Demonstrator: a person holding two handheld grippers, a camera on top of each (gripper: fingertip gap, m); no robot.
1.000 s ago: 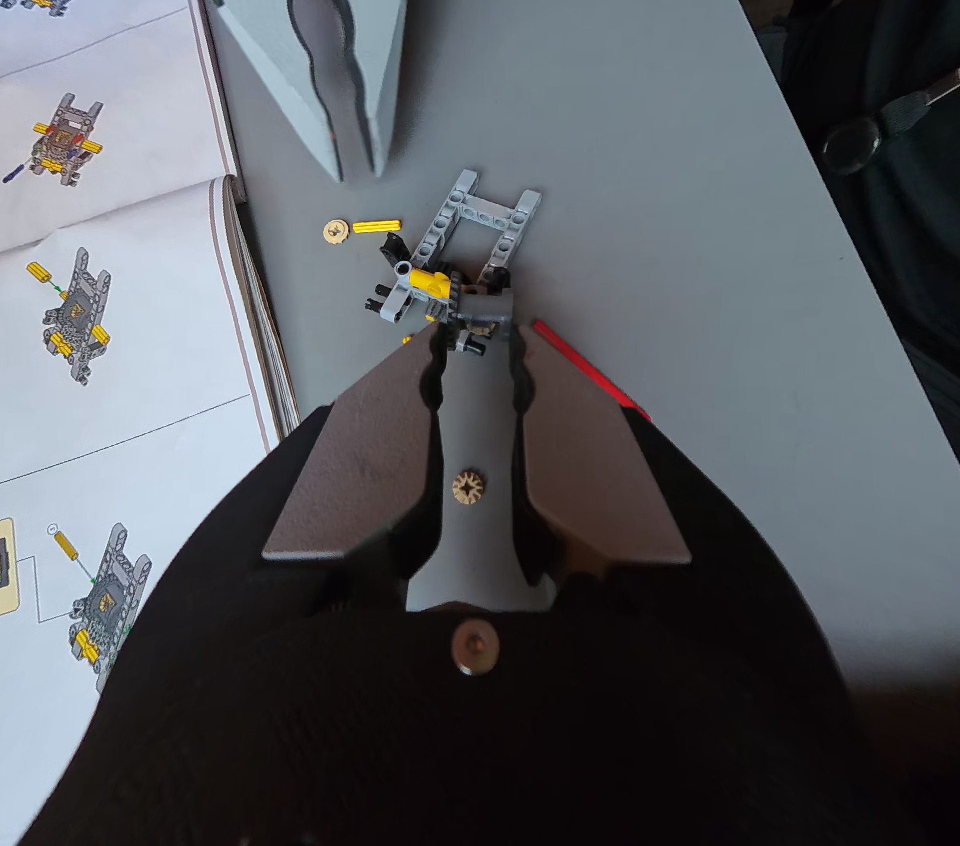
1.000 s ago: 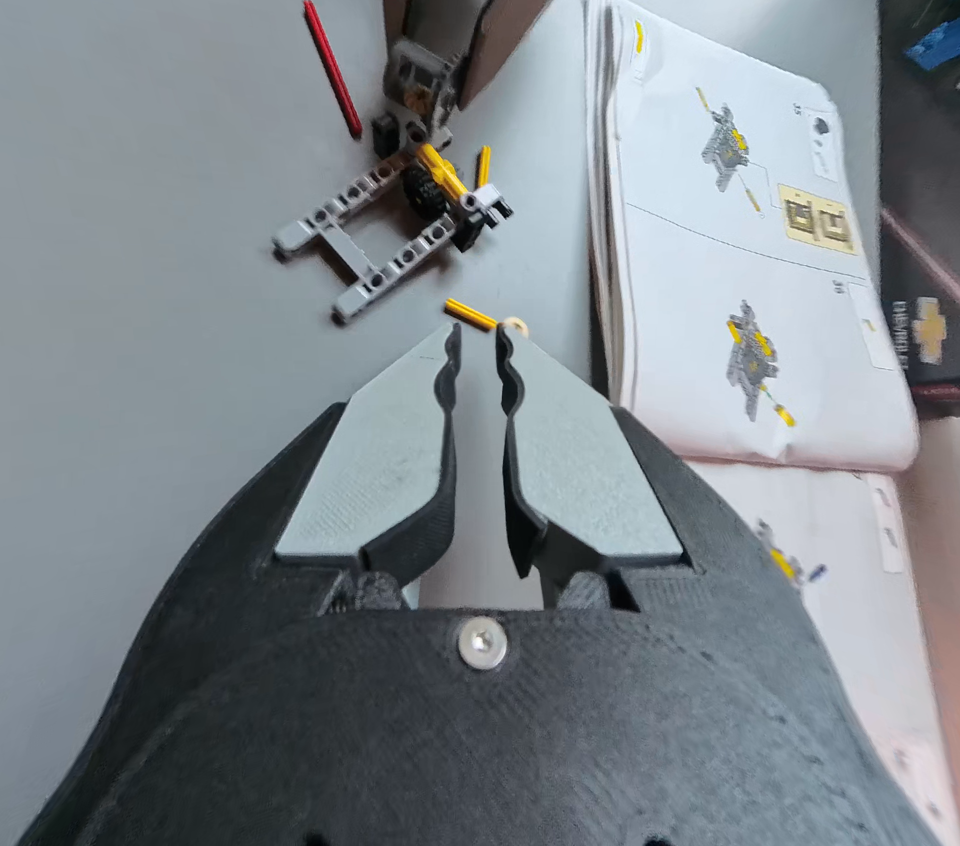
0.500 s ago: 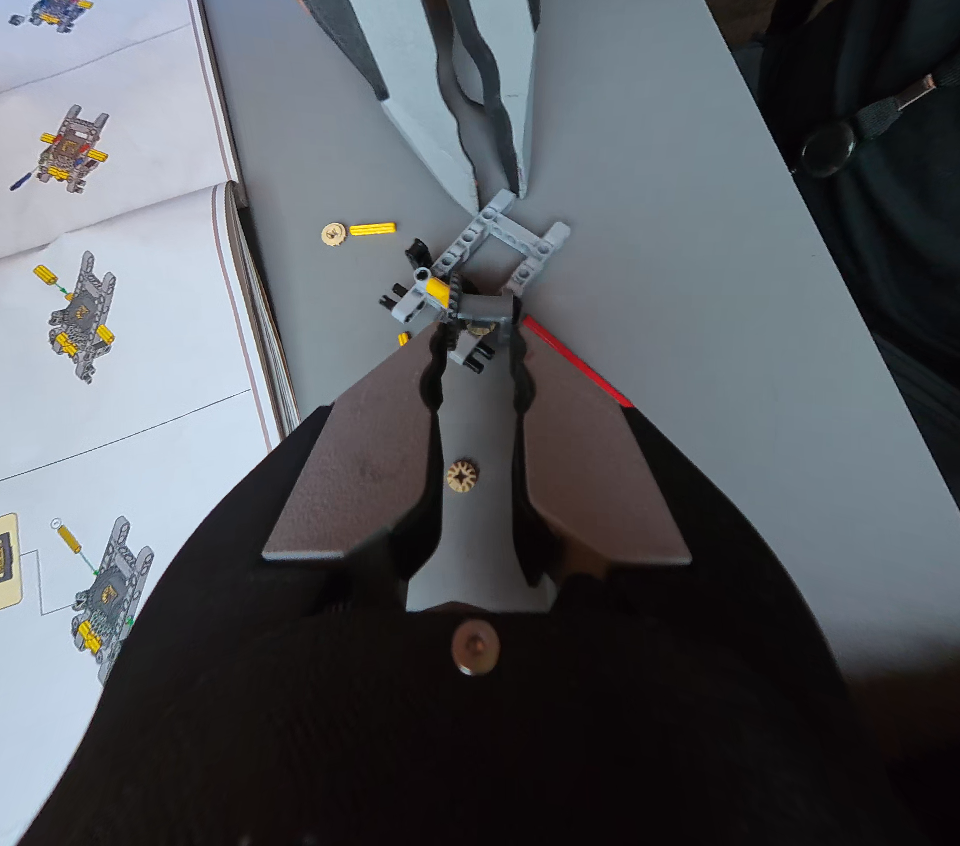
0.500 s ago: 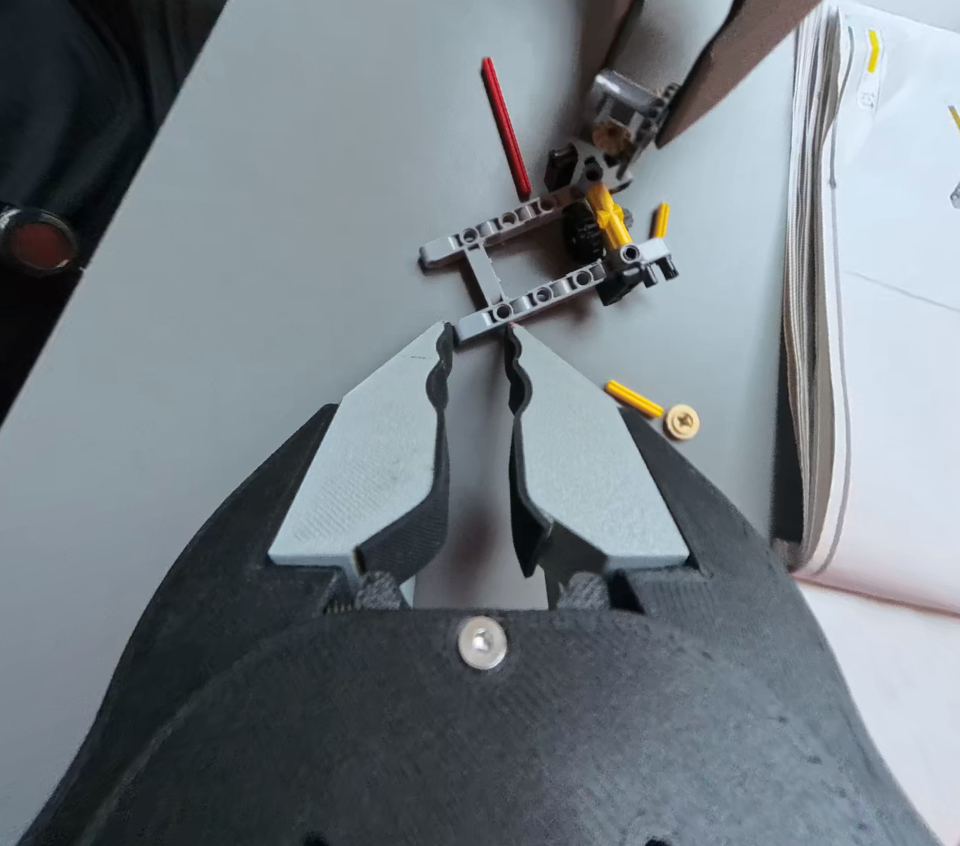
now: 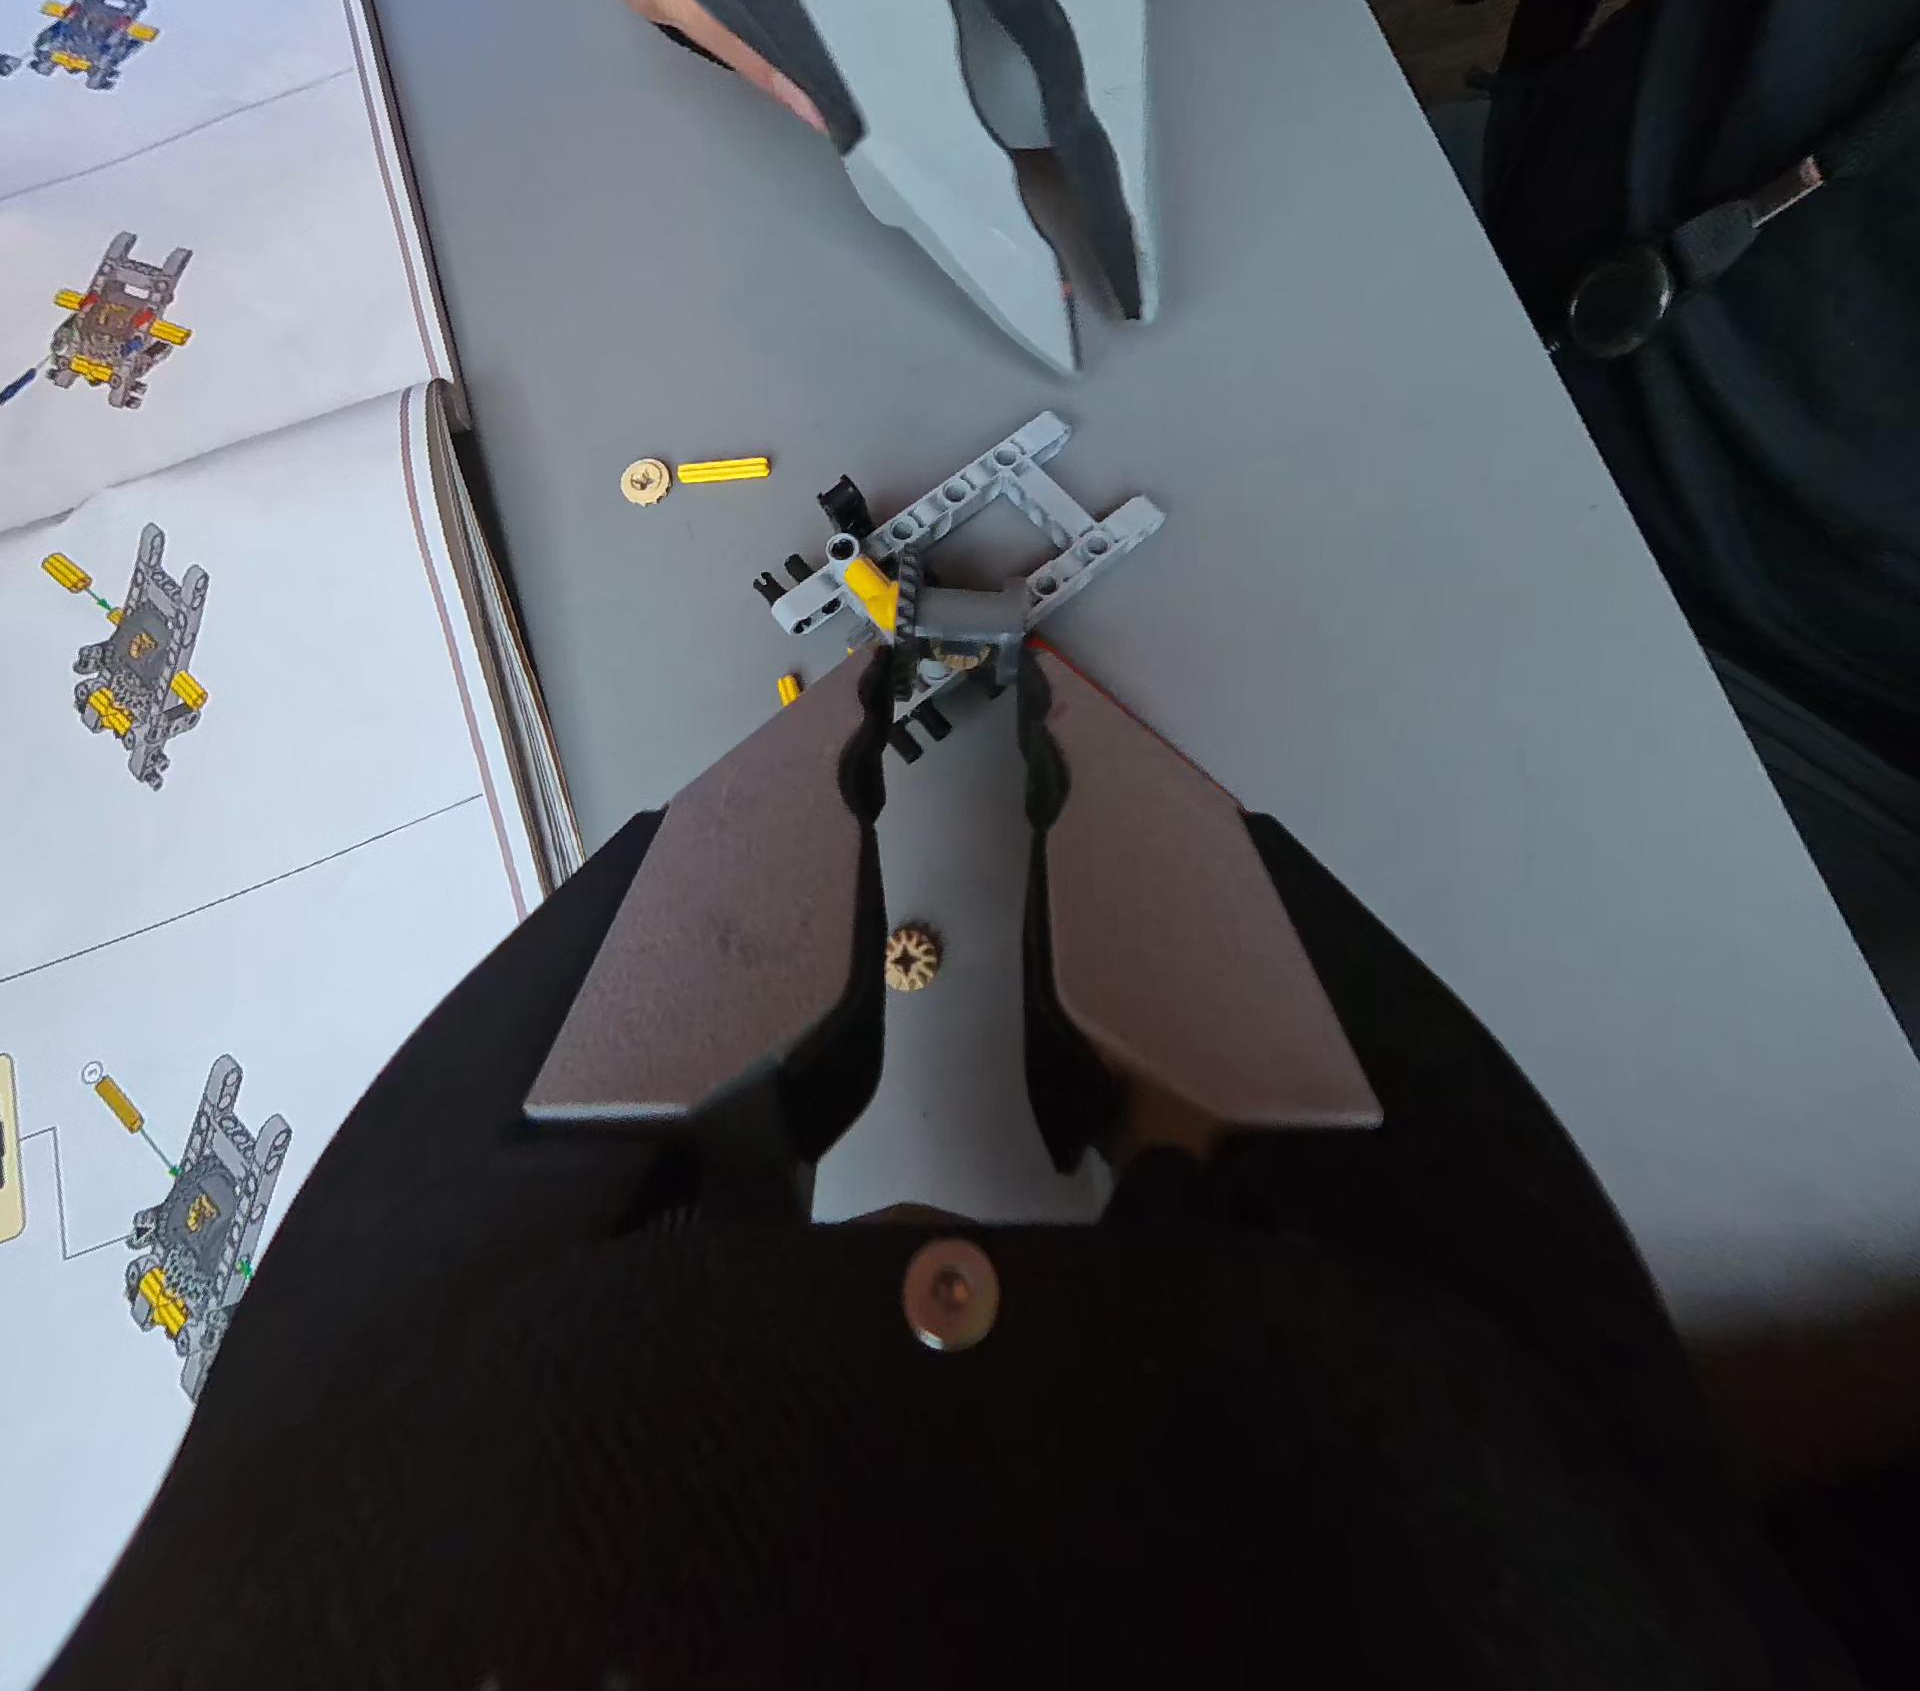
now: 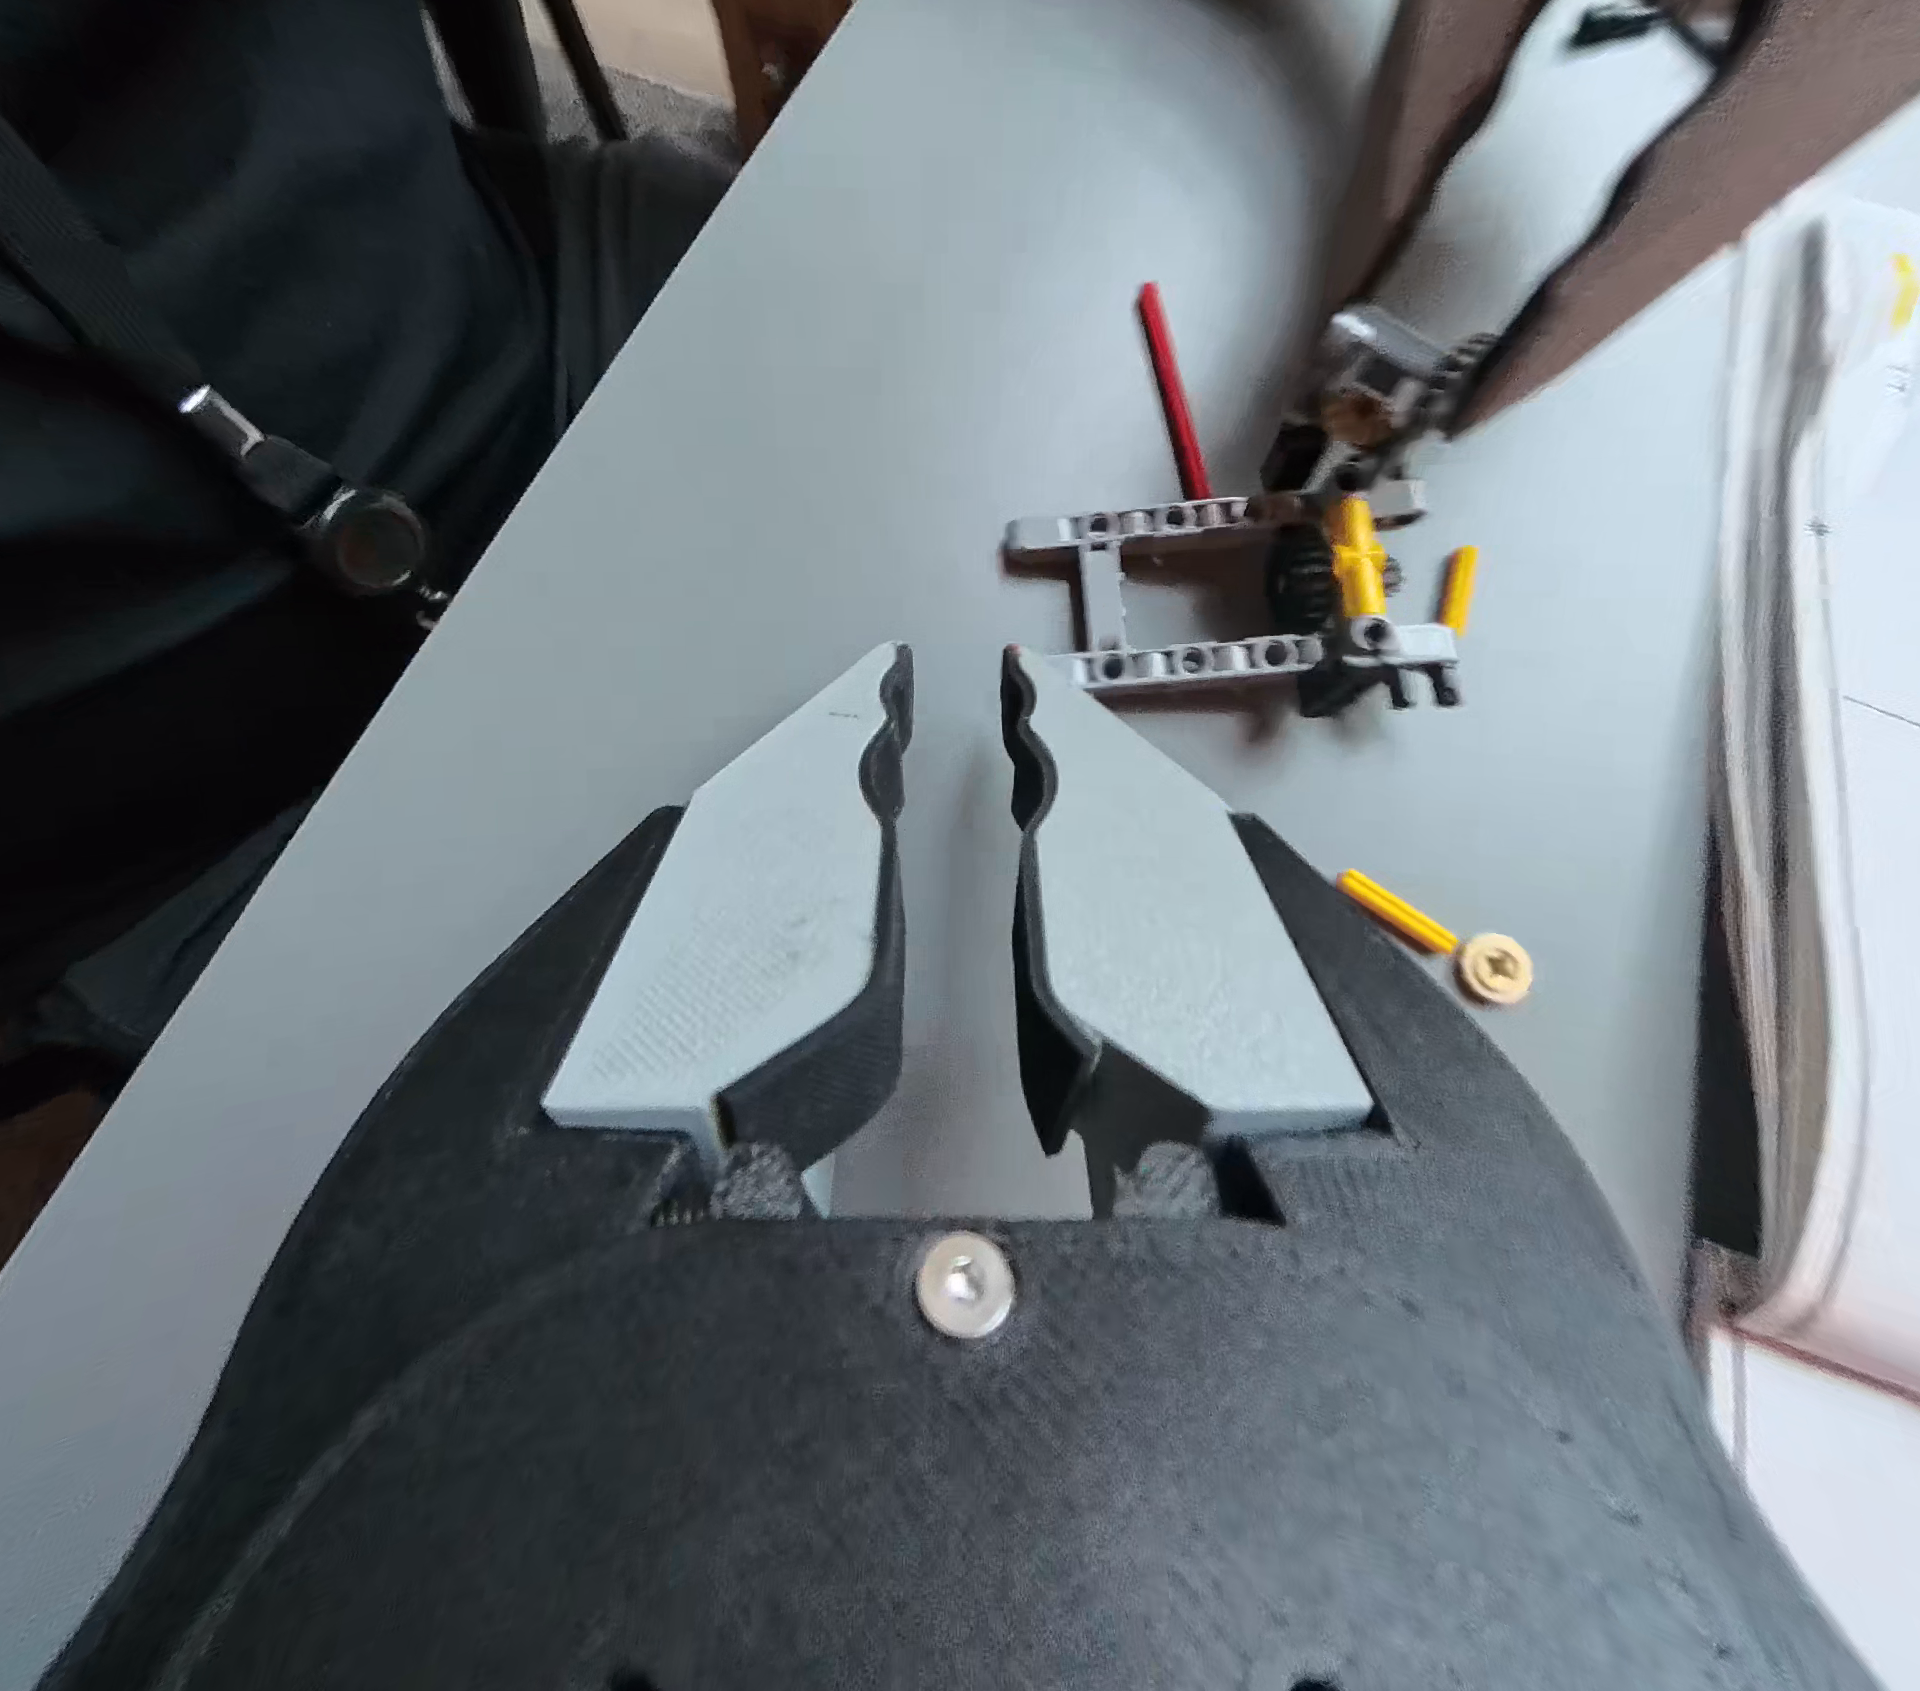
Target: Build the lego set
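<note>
Two grippers working over the gray table [image 5: 1351,561]: our left gripper [image 5: 948,673] is pinching the lego frame [image 5: 982,545] by its near end; our right gripper [image 6: 956,654] is hovering slightly open, empty, beside the frame's far end. Booklet [image 5: 208,498] lying nearby, tan gear [image 5: 913,959] underneath.

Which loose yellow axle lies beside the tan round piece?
The longer yellow axle, end-on to the tan bush; the other yellow axle lies beside the grey frame assembly.
</note>
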